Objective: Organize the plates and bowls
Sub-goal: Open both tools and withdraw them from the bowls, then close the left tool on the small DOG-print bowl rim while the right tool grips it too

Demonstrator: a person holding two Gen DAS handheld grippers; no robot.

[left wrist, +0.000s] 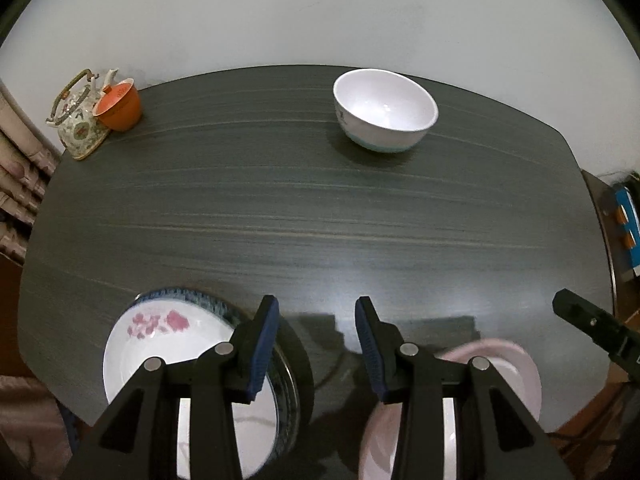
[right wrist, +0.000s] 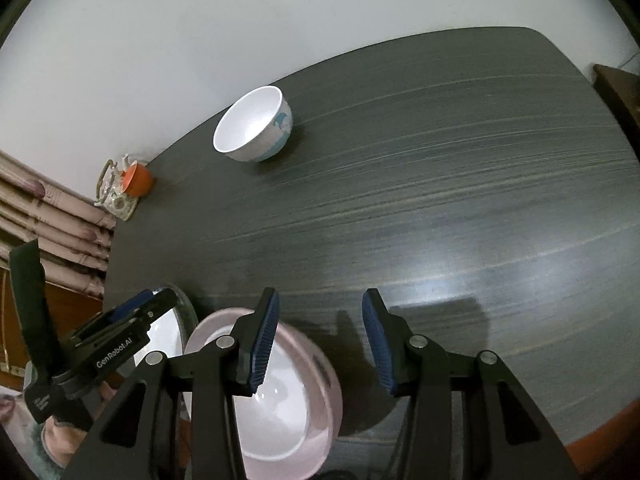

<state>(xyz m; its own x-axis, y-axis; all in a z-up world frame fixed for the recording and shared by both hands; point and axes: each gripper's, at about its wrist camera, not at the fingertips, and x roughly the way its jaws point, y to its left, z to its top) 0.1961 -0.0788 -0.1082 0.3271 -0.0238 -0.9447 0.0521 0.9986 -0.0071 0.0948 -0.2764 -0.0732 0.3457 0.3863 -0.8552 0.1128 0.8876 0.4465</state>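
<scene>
A white bowl with blue markings (left wrist: 384, 110) stands upright near the table's far edge, also in the right wrist view as the white bowl (right wrist: 256, 126). Close to the near edge lies a white plate with pink flowers (left wrist: 160, 340) on a blue-rimmed plate. To its right sits a pink bowl (left wrist: 508, 364) with a white inside (right wrist: 288, 400). My left gripper (left wrist: 317, 304) hovers over the bare table between these two, open with nothing between its fingers. My right gripper (right wrist: 321, 296) is open too and holds nothing, its left finger over the pink bowl.
A patterned teapot (left wrist: 78, 120) and an orange cup (left wrist: 120, 106) stand at the far left corner of the dark wood-grain table (left wrist: 280, 200). The right gripper's tip (left wrist: 580, 316) shows at the right edge. A blue box (left wrist: 628, 216) sits beyond the table's right side.
</scene>
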